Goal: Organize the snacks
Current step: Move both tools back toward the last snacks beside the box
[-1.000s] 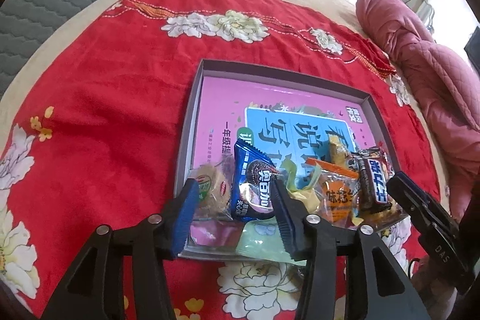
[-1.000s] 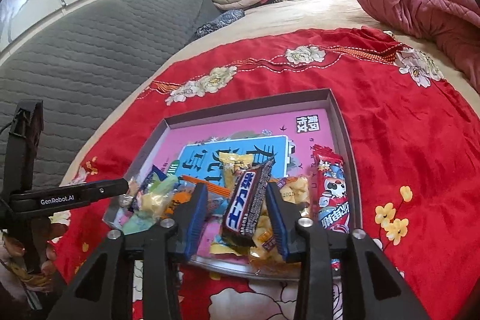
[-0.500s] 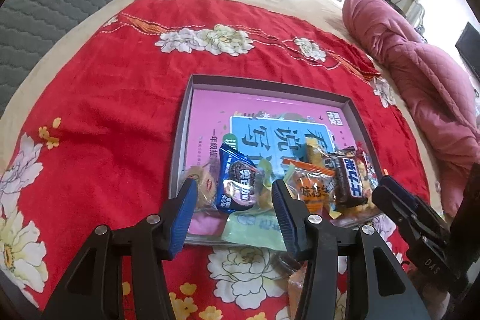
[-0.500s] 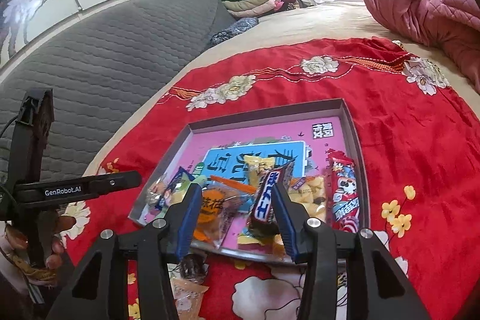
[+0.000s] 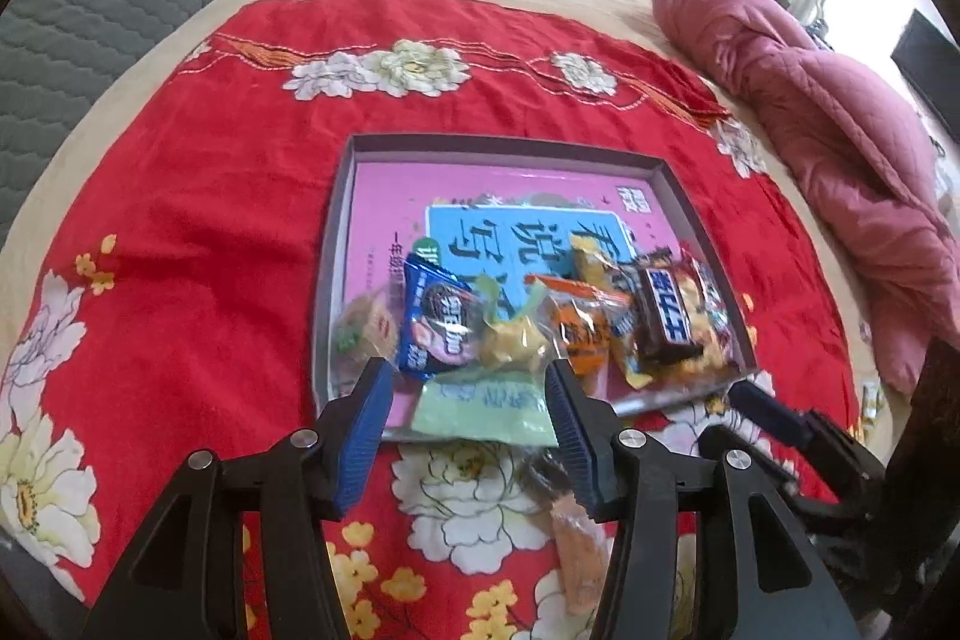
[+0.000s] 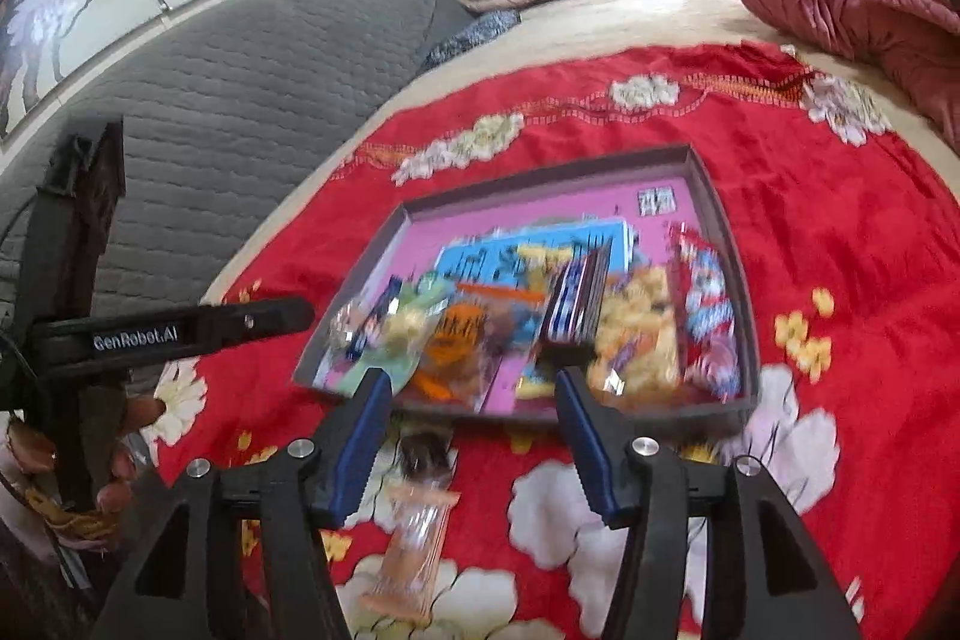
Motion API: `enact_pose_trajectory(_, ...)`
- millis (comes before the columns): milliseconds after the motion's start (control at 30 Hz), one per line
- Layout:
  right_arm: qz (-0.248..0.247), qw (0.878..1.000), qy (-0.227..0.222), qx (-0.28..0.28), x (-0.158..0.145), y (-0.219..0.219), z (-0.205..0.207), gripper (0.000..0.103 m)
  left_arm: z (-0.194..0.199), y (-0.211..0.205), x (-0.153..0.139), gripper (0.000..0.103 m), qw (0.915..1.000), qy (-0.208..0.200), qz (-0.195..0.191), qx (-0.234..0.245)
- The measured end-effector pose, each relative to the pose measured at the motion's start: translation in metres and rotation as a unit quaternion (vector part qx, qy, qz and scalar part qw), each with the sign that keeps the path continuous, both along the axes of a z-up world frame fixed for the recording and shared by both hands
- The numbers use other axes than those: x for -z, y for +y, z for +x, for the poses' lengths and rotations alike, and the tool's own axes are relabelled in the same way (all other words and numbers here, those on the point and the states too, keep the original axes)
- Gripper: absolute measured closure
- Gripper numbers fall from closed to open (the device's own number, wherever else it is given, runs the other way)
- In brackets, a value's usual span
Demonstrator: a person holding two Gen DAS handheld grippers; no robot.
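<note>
On the bed, over a red cloth [image 5: 198,196], sits a grey tray [image 5: 516,147] lined with a pink book, and nearly all the snacks are heaped along its near edge. I can pick out a blue cookie pack [image 5: 437,322], an orange packet [image 5: 579,325], a dark bar [image 5: 663,313] lying on a yellow bag, and a pale green packet [image 5: 486,409] hanging over the tray's lip. In the right view a red wrapper [image 6: 705,307] lies by the right wall, though that picture is smeared.

Two snacks are outside the tray, on the cloth just in front of it: a peach wafer pack [image 6: 414,538] and a small dark sweet [image 6: 423,451] touching its far end.

The left tool [image 5: 468,430] has its fingers apart and holds nothing, poised over the green packet. The right tool [image 6: 471,436] is likewise spread and empty, above the dark sweet.

My worry is the crowding. The two tools hover close together, so reaching for the same loose pack could knock them into each other. The green packet looks ready to slide out if the tray edge is nudged. Slick wrappers may also slip from a shallow pinch, and the heap could spill if more is dropped on top.
</note>
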State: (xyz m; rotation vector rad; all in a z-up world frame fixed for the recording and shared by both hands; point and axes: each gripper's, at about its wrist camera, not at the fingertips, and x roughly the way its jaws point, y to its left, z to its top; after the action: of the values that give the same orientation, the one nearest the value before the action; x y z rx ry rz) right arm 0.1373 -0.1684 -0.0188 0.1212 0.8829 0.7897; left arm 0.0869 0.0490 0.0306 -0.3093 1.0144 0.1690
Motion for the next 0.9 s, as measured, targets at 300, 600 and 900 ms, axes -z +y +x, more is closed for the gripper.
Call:
enact_pose_trajectory(300, -0.042, 0.999, 0.019, -0.023, 0.014, 0.006, -0.027, 0.046, -0.009, -0.016, 0.017, 0.048, 0.9990, 0.021, -0.027, 0.028)
enact_pose_trajectory(600, -0.085, 0.993, 0.041, -0.065, 0.037, 0.028, -0.046, 0.046, -0.010, -0.029, 0.033, 0.048, 0.9964, 0.044, -0.054, 0.048)
enact_pose_trajectory(900, -0.102, 0.990, 0.065, -0.068, 0.054, 0.033, -0.045, 0.046, -0.006, -0.035, 0.049, 0.048, 0.9939, 0.066, -0.068, 0.056)
